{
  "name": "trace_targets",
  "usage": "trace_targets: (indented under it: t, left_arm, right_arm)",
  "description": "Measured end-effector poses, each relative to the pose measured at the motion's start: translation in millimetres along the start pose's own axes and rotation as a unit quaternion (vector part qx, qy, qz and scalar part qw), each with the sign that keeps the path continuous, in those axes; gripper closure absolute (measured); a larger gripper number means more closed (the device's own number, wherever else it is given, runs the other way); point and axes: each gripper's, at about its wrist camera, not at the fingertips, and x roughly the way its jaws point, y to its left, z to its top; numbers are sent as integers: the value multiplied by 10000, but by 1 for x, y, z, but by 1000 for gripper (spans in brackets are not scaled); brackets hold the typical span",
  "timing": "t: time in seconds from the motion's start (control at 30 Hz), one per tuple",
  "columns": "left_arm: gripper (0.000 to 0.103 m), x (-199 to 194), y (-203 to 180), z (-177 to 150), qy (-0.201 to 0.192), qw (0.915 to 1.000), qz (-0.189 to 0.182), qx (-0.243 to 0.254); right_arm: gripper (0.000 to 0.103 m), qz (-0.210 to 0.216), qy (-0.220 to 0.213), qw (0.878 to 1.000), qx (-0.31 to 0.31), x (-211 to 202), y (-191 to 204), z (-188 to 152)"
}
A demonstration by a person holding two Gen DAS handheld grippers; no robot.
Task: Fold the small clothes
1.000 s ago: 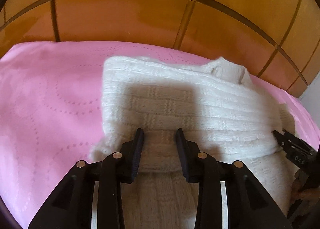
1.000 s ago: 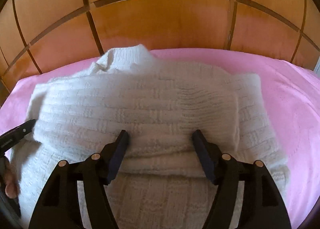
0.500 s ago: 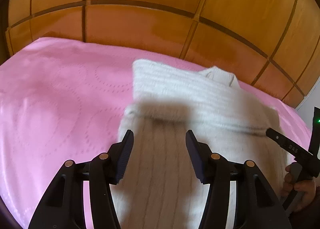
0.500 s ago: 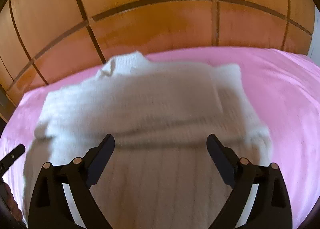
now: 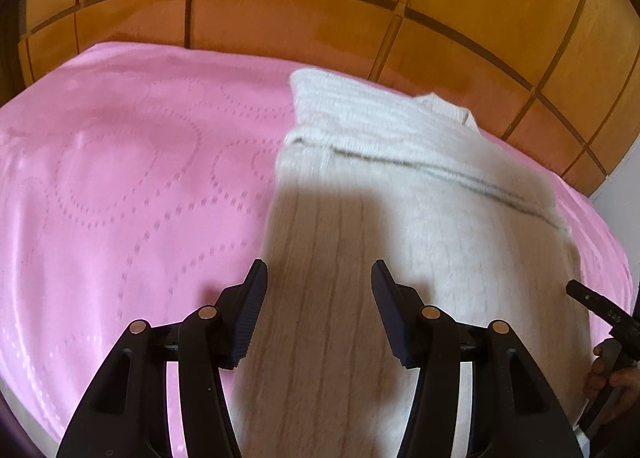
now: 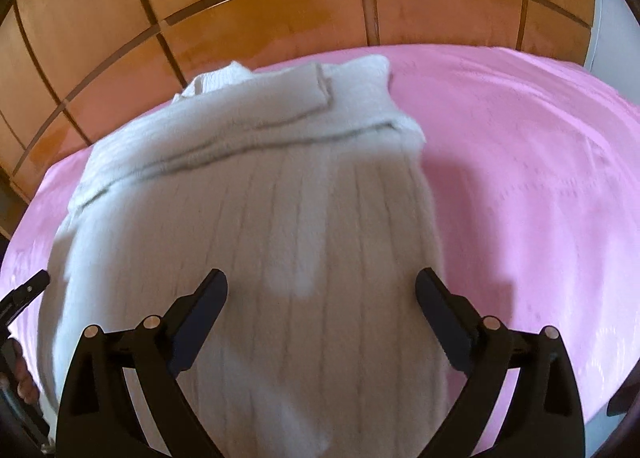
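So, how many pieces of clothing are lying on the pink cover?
1: a white knitted sweater on the pink cover, with the collar at the far end near the wooden panel wall. Anything under it is hidden.

Both spread wide, gripping nothing — left hand-held gripper [image 5: 319, 298] and right hand-held gripper [image 6: 321, 312].

White knit sweater [image 6: 256, 225] spread on pink bedspread [image 6: 520, 161], sleeves folded across upper body, collar toward wooden panelled headboard [image 6: 280, 1]. Right gripper [image 6: 322, 310] over ribbed lower part of sweater, jaws spread wide, nothing between them. Tip of left gripper [image 6: 24, 294] at left edge of frame, just beside sweater; state not discernible. Picture slightly blurred.
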Motion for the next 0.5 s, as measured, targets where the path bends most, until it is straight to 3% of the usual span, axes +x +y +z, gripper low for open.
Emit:
trace_targets:
  t: [0.27,0.33,0.4,0.5]
  left_arm:
    - [50,-21,18,-39,264,9991,-206,252]
    - [50,-26,28,-51,496,9976,-428,227]
    - [50,-35,34,-62,554,9966,-567,242]
    - [50,-49,39,-81,695,9939,-744,416]
  right_arm:
    - [7,497,354,9976,314,-40,-33,-45]
    - [8,764,444,9944,577,-49,-46,-58]
    - [13,1014,592,9904,726,-55,-55,-73]
    - [29,1219,791,9866,746,-62,-55,-93]
